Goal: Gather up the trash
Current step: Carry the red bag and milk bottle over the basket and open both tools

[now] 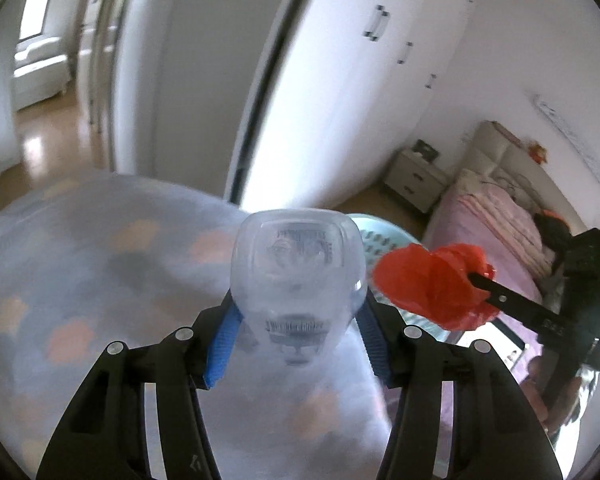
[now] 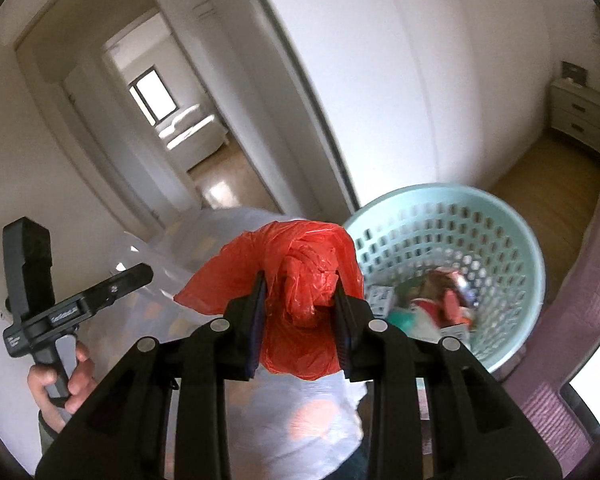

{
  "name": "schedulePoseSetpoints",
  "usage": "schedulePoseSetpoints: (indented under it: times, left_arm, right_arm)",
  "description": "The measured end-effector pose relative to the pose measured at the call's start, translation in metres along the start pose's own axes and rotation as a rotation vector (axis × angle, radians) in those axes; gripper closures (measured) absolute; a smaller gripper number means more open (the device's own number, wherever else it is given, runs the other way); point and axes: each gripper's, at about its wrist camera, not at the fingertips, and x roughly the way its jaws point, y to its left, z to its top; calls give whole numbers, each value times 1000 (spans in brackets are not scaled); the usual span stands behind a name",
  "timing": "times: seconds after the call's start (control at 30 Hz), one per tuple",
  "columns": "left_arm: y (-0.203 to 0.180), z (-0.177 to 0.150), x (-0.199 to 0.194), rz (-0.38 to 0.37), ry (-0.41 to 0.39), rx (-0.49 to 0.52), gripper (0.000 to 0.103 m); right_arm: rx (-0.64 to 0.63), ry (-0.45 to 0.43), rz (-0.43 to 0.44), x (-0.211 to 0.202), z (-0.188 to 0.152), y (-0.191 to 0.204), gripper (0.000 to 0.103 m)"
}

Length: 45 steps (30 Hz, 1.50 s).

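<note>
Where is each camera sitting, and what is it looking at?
Left wrist view: sits on the left gripper, looking along its fingers at the clear plastic bottle they clamp; no hand shows.
Right wrist view: sits on the right gripper, looking down at the red plastic bag it pinches; the person's left hand shows.
Shared: both see the red plastic bag, the mint basket, the patterned blanket, the white wardrobe, and each other's gripper.

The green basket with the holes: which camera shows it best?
The right wrist view: the basket shows its whole rim and the trash inside. In the left wrist view only a sliver of it peeks out behind the clear bottle.
</note>
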Motion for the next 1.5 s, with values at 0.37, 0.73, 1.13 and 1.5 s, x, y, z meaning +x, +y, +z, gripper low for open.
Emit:
schedulePoseSetpoints:
  times: [0.37,0.73,1.13,1.5]
  left_arm:
    - [-93,22,39,-146,-18,113,50]
    - [-139,13,138,-31,63,224,50]
    - [-120,14,187,0,153,169,47]
    - [-99,16,159,-8,91,123,32]
  right_arm:
    - [39,-143,-238,-40,9,-52,76]
    - [157,-102,-343,-20,9,-110,76]
    - [180,-42,-362,15,13,-122,73]
    - [197,-70,-386,31,2,-120,43]
